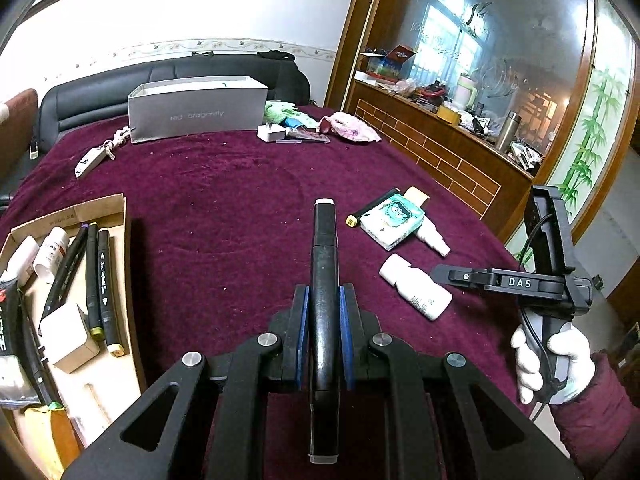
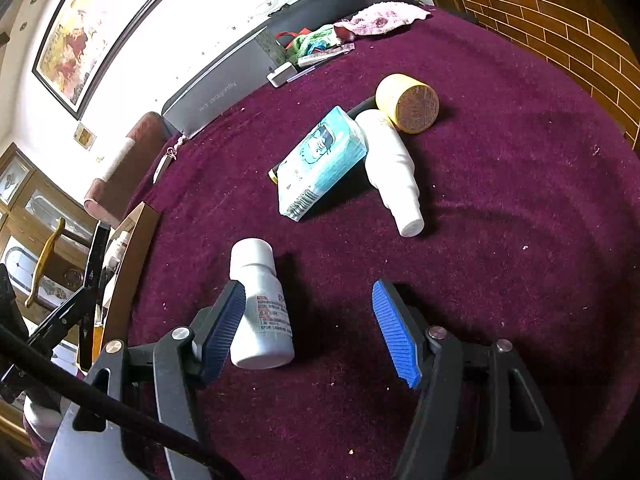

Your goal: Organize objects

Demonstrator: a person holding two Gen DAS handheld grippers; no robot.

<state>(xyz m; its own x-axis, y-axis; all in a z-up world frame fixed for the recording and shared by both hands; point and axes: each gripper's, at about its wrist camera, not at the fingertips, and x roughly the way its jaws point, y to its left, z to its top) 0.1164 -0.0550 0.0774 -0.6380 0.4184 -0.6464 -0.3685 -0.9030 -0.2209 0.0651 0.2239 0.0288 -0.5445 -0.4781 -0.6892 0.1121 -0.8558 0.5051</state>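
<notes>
White wall [image 1: 160, 12]; black sofa [image 1: 100, 92] at 11 o'clock; wood-framed mirror [image 1: 500, 40] at 1; framed painting [image 2: 80, 40].

— How are your hands now?

— My left gripper [image 1: 324, 300] is closed on a black marker [image 1: 325, 280]; the marker lies straight between my two blue pads and sticks out past the fingertips. My right gripper [image 2: 308, 320] has its jaws apart and tilts downward, holding nothing.

— And the hand itself?

— My right hand [image 1: 552, 364], in a white glove, grasps the handle; the sleeve is dark red.
</notes>
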